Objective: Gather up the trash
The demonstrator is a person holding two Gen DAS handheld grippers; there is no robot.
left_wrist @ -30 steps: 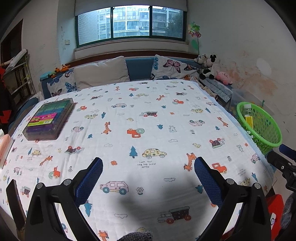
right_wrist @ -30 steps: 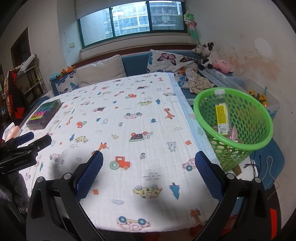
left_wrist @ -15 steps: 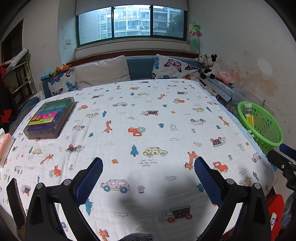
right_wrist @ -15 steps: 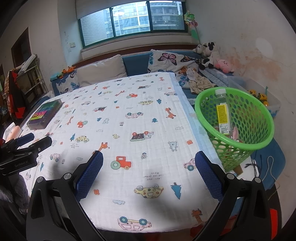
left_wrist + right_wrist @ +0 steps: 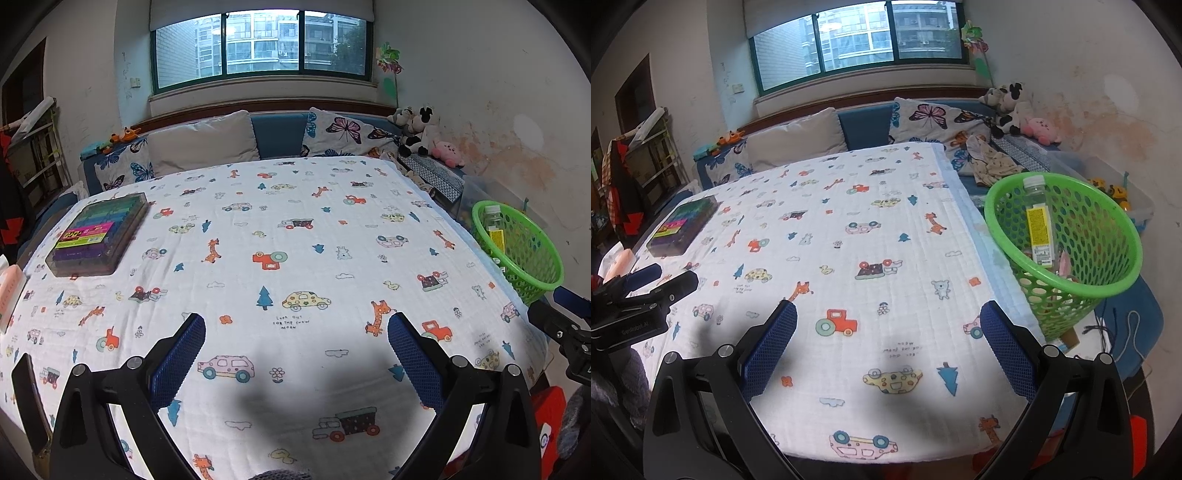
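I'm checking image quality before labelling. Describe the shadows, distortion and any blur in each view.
Left wrist view: soft dark shadow on the cloth between the open left hand-held gripper fingers; fisheye bends the window. Right wrist view: shadow below the open right hand-held gripper; basket sharp, corners vignetted.

**Both my grippers drift a little; the bed slides in view**

My left gripper [image 5: 295,345] has eased back and slightly left: the green basket [image 5: 532,282] now sits farther right and lower in its view. My right gripper [image 5: 888,332] has crept back too, so the basket [image 5: 1027,267] and its bottle [image 5: 1039,221] appear shifted slightly rightward.
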